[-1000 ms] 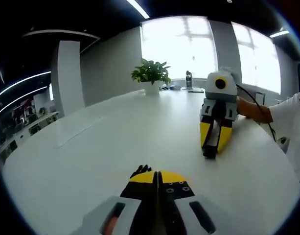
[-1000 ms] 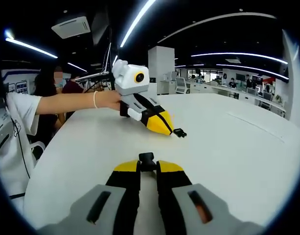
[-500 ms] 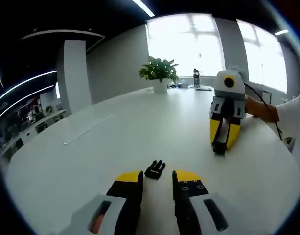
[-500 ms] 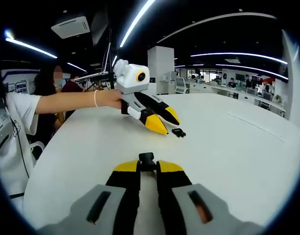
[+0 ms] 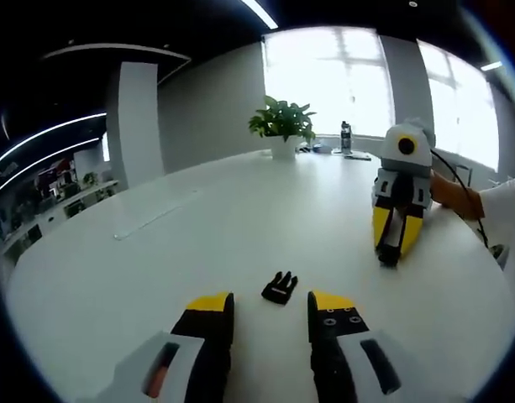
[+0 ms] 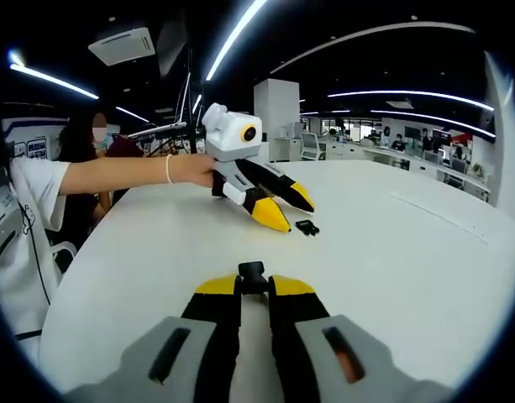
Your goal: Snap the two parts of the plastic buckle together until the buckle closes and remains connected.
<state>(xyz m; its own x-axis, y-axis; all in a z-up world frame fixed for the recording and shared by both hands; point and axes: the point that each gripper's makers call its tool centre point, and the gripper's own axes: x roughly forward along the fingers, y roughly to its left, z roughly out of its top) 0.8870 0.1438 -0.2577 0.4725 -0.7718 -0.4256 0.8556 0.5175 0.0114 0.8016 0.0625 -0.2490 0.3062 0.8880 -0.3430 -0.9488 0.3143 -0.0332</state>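
Note:
One black buckle part (image 5: 280, 287) lies loose on the white table (image 5: 114, 285), just ahead of my left gripper (image 5: 270, 304), whose jaws stand open and apart from it. In the right gripper view the same part (image 6: 306, 227) rests by the tips of the left gripper (image 6: 295, 215), which a hand holds tilted down. My right gripper (image 6: 253, 284) is shut on the other black buckle part (image 6: 251, 270), which sticks out between its tips. From the left gripper view, the right gripper (image 5: 389, 252) points down at the table on the right.
A potted plant (image 5: 282, 134) and a bottle (image 5: 347, 136) stand at the table's far edge by the windows. A person's bare arm (image 6: 114, 176) reaches in from the left. Office desks (image 6: 391, 151) lie beyond the table.
My left gripper opened and let go of its buckle part, which now lies on the table ahead of the jaws. The left gripper drew back a little. The right gripper held still.

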